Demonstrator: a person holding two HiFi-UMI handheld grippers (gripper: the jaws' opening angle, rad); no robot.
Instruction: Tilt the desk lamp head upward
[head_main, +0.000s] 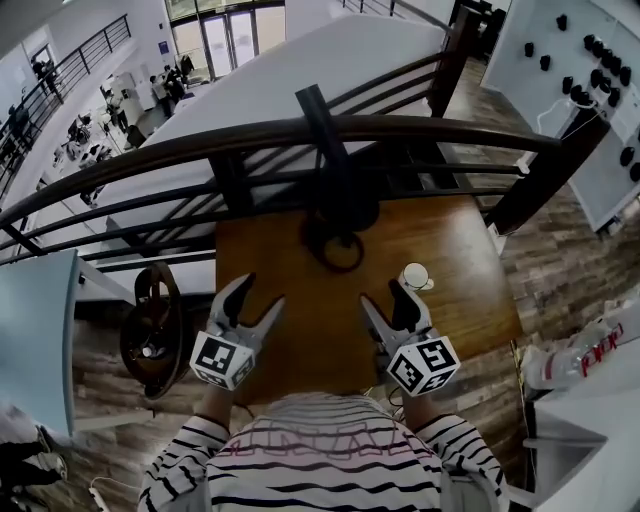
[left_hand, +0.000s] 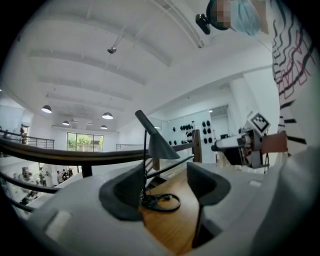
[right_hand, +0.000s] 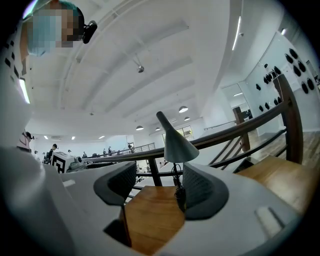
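A dark desk lamp stands at the far middle of the wooden desk. Its cone head hangs low over the base, where a cable loops. The left gripper view has the cone head tilted down on a thin stem; the right gripper view has the same head ahead. My left gripper and right gripper hover over the near half of the desk. Both are open, empty and short of the lamp. The desk shows between the left gripper's pads and between the right gripper's.
A white cup stands on the desk just beyond my right gripper. A dark curved railing runs behind the desk. A round stool is on the floor at left. A white pegboard and a white table are at right.
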